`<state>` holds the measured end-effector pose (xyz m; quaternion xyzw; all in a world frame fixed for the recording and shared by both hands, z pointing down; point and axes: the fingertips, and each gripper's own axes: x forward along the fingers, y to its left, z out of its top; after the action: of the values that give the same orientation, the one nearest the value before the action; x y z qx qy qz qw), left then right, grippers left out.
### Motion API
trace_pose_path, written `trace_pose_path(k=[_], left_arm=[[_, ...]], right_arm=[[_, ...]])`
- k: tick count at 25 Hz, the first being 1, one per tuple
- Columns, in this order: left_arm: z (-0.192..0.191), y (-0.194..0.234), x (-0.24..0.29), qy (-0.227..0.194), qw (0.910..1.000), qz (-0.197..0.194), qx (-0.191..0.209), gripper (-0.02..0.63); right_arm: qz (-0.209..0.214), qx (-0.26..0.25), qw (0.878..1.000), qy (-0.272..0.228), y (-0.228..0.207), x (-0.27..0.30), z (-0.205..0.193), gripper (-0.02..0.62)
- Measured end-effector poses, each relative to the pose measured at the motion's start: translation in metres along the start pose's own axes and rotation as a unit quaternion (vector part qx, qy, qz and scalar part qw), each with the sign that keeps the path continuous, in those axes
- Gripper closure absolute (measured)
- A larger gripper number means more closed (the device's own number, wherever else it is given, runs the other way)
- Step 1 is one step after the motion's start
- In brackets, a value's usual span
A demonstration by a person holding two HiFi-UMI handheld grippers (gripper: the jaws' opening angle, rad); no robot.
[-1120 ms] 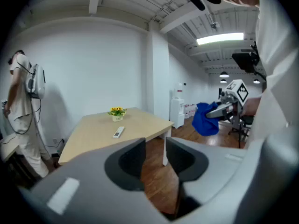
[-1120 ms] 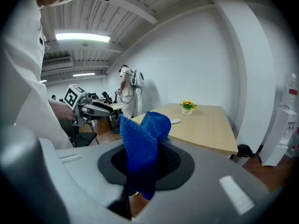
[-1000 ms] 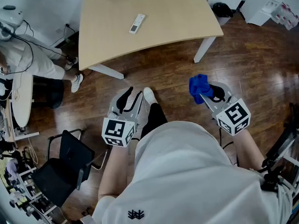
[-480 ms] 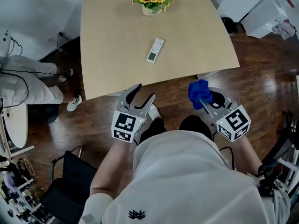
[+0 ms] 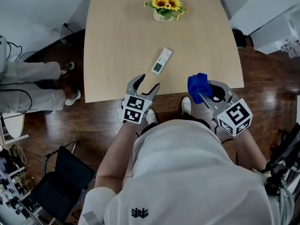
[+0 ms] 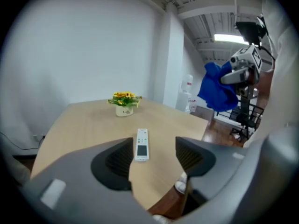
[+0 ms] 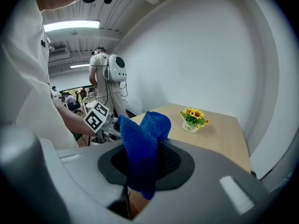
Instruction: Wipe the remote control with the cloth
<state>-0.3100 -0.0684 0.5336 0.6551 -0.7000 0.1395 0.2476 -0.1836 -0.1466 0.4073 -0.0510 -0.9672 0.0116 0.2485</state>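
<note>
My left gripper [image 5: 146, 82] has just opened its jaws, empty, facing the remote control [image 5: 161, 61], probably light and rigid: I'd pinch its long sides. My right gripper [image 5: 207, 96] clamps the soft cloth [image 5: 198, 85].

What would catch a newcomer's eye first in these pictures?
The bright blue cloth clamped in the right gripper, at the table's near edge. The white remote control lies mid-table ahead of the left gripper, whose jaws have just been opening, empty; potted sunflowers stand beyond.

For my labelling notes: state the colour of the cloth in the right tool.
Bright blue. The cloth shows best in the right gripper view.
</note>
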Motion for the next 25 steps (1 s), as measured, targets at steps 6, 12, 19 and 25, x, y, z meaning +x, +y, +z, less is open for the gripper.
trace_pose_path(k=[6,12,19,25], left_arm=[[-0.011,0.023,0.068,0.039,0.9988,0.028,-0.004,0.313],[-0.024,0.046,0.122,0.079,0.9952,0.057,0.003,0.313],[-0.036,0.057,0.164,0.105,0.9929,0.056,0.007,0.313],[-0.045,0.057,0.175,0.116,0.9911,0.06,0.022,0.313]], right_arm=[[0.012,-0.01,1.0,0.011,-0.046,-0.006,-0.002,0.517],[0.025,-0.012,0.999,0.031,-0.075,-0.008,-0.007,0.517],[0.024,-0.01,0.998,0.054,-0.104,-0.016,-0.02,0.517],[0.016,-0.003,0.998,0.064,-0.11,-0.02,-0.027,0.517]])
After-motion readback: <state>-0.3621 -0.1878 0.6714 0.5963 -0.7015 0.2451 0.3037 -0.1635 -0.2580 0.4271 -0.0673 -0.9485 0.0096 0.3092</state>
